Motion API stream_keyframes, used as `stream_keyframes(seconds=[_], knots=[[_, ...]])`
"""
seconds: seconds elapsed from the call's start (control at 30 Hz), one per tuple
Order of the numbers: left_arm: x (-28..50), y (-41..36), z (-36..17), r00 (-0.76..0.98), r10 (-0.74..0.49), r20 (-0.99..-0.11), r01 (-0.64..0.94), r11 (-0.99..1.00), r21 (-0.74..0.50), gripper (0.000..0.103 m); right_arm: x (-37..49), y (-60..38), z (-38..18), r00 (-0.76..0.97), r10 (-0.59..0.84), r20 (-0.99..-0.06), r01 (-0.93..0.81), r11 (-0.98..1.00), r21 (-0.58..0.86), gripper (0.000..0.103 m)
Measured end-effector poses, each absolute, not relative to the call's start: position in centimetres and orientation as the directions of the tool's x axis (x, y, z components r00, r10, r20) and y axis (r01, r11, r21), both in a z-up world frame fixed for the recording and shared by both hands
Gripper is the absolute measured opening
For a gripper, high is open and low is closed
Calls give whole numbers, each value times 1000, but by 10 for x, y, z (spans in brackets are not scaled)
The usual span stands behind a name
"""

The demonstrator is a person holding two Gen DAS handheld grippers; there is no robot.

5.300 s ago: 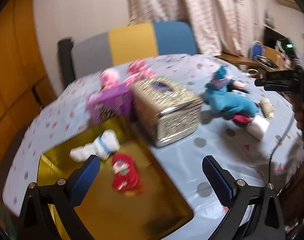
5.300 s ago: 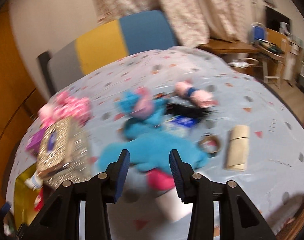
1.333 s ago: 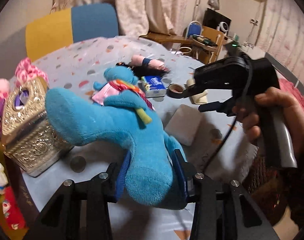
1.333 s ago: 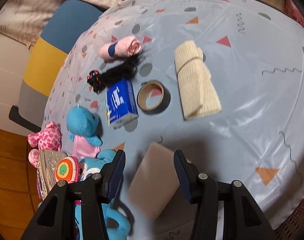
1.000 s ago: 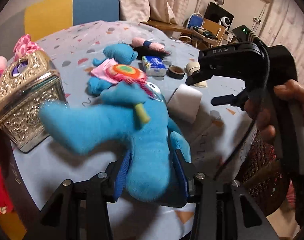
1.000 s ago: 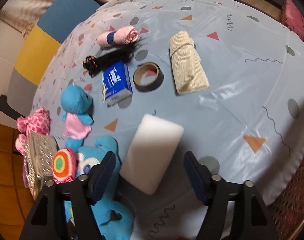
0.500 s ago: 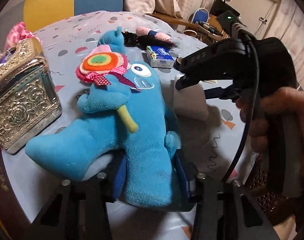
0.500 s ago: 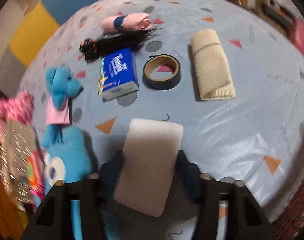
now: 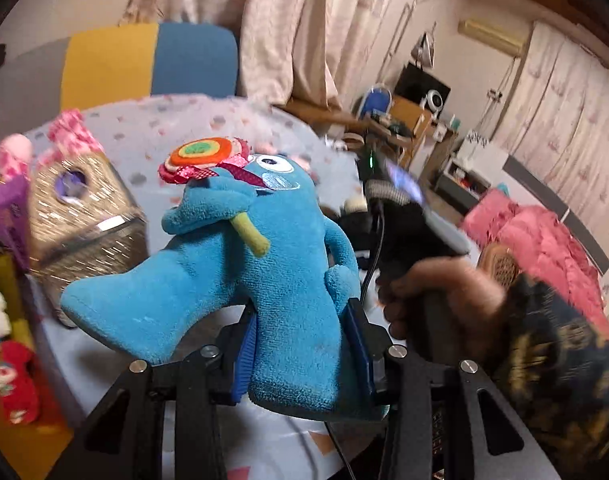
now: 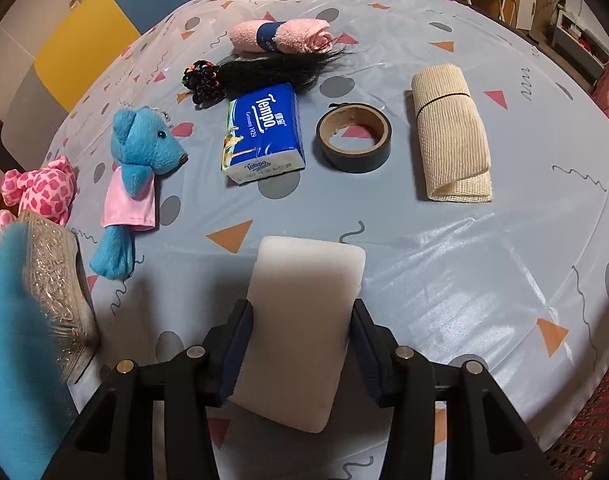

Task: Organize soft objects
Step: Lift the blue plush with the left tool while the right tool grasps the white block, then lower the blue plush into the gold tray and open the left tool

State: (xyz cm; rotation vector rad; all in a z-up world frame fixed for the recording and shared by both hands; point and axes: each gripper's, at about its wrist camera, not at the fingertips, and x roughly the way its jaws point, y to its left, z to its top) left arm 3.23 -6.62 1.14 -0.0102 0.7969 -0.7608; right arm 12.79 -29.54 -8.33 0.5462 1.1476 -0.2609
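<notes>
Blue plush toy (image 9: 264,280) is clamped in the left gripper (image 9: 304,350) above the table (image 10: 484,264), white sponge (image 10: 300,320) pinched in the right gripper (image 10: 300,344) nr its front edge; bear (image 10: 140,168), towel roll (image 10: 280,36), cloth roll (image 10: 448,136) etc. yet unsorted.

The blue plush (image 9: 276,280) stood upright, clamped in the left claw (image 9: 302,354), a lollipop at its head. The white sponge (image 10: 300,320) lay between the right claw's (image 10: 300,354) pads.
</notes>
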Motion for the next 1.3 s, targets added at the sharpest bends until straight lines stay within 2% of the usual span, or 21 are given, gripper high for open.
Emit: stream_keyframes(seconds=[0.23, 0.37, 0.6, 0.73, 0.8, 0.9, 1.17, 1.3], knots=[[16, 1, 57, 597, -567, -567, 509, 814, -279, 42, 132, -288, -83, 391, 76, -917, 431, 866, 255, 50], [14, 63, 69, 703, -450, -550, 357, 893, -274, 42, 133, -283, -84, 384, 75, -920, 405, 882, 241, 50], [9, 166, 48, 767, -168, -619, 49, 978, -204, 42, 137, -279, -85, 379, 68, -923, 382, 897, 223, 51], [20, 210, 18, 741, -42, -670, -75, 987, -144, 43, 139, -277, -86, 377, 56, -924, 370, 906, 205, 51], [28, 228, -2, 707, -19, -707, -122, 981, -149, 44, 137, -277, -85, 378, 52, -925, 365, 909, 200, 51], [36, 246, -25, 669, -6, -743, -173, 971, -164, 48, 138, -276, -85, 376, 41, -926, 356, 916, 185, 52], [41, 249, -37, 647, 24, -762, -195, 971, -135, 77, 139, -274, -85, 377, 30, -926, 353, 920, 173, 52], [35, 248, -24, 658, 60, -750, -235, 963, -130, 80, 137, -273, -84, 379, 26, -925, 351, 921, 169, 52]])
